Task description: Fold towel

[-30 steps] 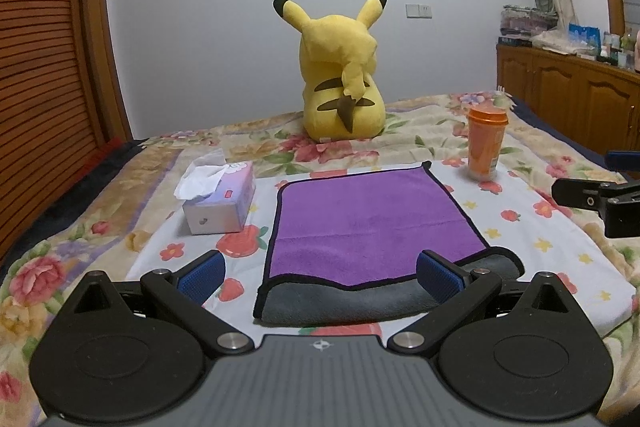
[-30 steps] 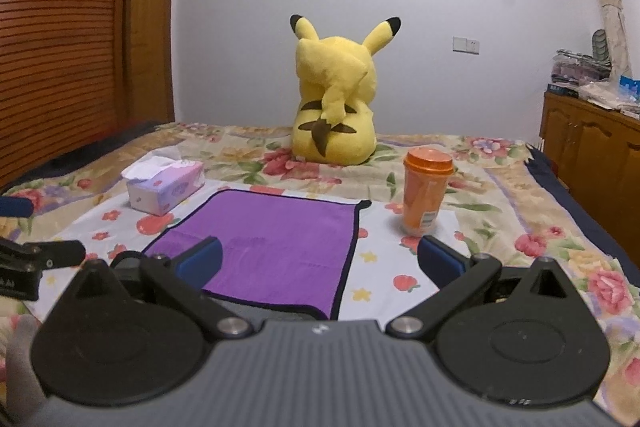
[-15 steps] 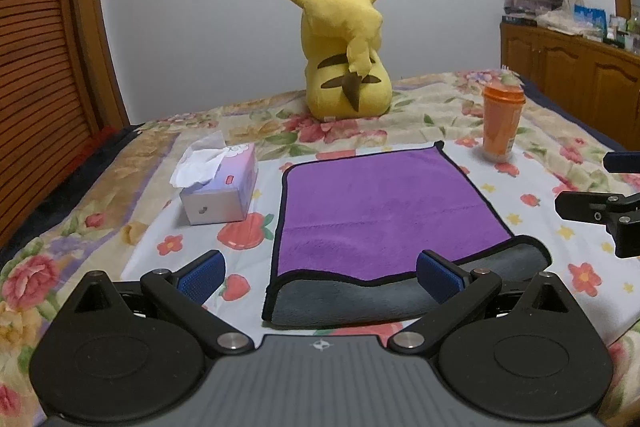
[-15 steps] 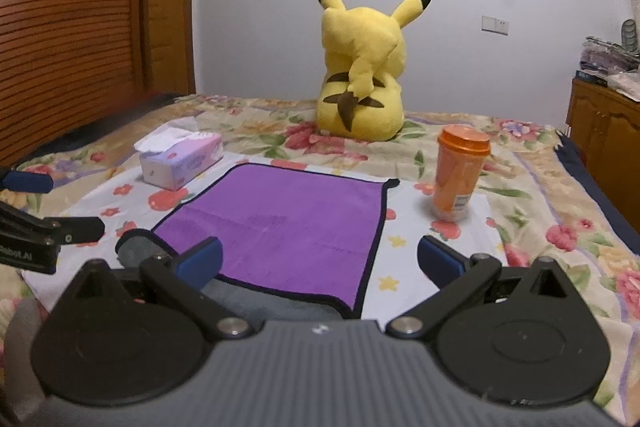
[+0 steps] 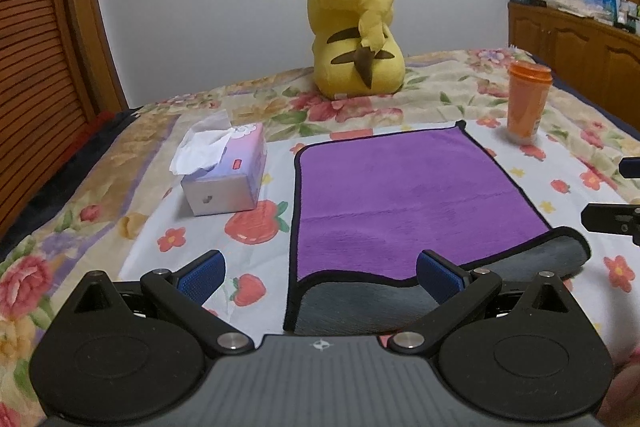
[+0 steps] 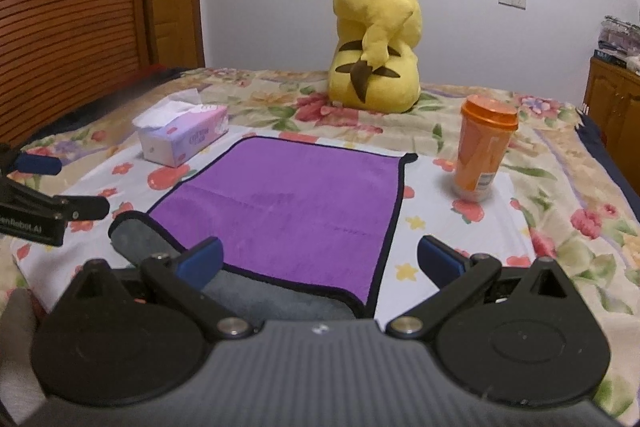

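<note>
A purple towel with a black hem lies flat on the flowered bedspread, its near edge turned over to show the grey underside. It also shows in the right wrist view. My left gripper is open, just short of the towel's near left corner, holding nothing. My right gripper is open, just short of the near right corner, holding nothing. Each gripper shows at the edge of the other's view.
A tissue box stands left of the towel. An orange lidded cup stands at its far right. A yellow plush toy sits behind. A wooden wardrobe is to the left, a cabinet to the right.
Both grippers have moved forward and lower toward the towel's near edge. Both stay open. The towel has not moved.
</note>
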{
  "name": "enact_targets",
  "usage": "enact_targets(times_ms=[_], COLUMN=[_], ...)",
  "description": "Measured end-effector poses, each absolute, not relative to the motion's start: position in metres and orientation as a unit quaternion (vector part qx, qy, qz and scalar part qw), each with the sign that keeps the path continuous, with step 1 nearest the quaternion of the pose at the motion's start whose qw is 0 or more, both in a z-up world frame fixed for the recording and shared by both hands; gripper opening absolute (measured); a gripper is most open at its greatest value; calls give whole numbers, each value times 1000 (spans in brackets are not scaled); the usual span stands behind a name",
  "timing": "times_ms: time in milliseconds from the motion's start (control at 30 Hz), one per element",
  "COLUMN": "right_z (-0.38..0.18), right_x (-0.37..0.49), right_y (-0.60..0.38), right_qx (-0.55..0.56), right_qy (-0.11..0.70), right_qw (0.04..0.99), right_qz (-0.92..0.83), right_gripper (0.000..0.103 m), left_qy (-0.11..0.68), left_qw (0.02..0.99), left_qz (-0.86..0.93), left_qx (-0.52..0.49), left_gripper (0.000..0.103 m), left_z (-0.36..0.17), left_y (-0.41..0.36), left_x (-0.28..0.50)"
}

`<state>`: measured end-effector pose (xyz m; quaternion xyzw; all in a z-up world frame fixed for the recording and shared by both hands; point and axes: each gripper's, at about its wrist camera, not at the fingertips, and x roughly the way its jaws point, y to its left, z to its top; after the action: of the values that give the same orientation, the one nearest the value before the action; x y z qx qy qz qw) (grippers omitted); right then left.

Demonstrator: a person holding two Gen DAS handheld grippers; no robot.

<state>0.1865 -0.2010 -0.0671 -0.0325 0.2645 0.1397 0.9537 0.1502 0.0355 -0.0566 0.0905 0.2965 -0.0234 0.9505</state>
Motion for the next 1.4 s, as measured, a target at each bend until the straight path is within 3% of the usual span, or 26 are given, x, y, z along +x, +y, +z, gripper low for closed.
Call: enact_targets(times_ms=[867,1200,1300,1400], right_z=[-104,-117,-119,-121], right_x=[224,235,238,240], right_y=[-199,-204,-204,-205], right_qx=[-33,-17,-12,-6], right_qy=[365,396,404,410], right_qw=[919,906,903,900], right_qz=[143,145,148,152], right_gripper=[103,102,90,88], left_qy=[375,402,412,420], left_qw=[924,910,906,902], left_qz=[-49,-76,-81,-83], left_qx=[61,59,58,55], left_gripper=[101,85,82,76], left_z=[-91,-105,-108,-111], left_y=[69,66,65,65], left_x=[205,209,210,210])
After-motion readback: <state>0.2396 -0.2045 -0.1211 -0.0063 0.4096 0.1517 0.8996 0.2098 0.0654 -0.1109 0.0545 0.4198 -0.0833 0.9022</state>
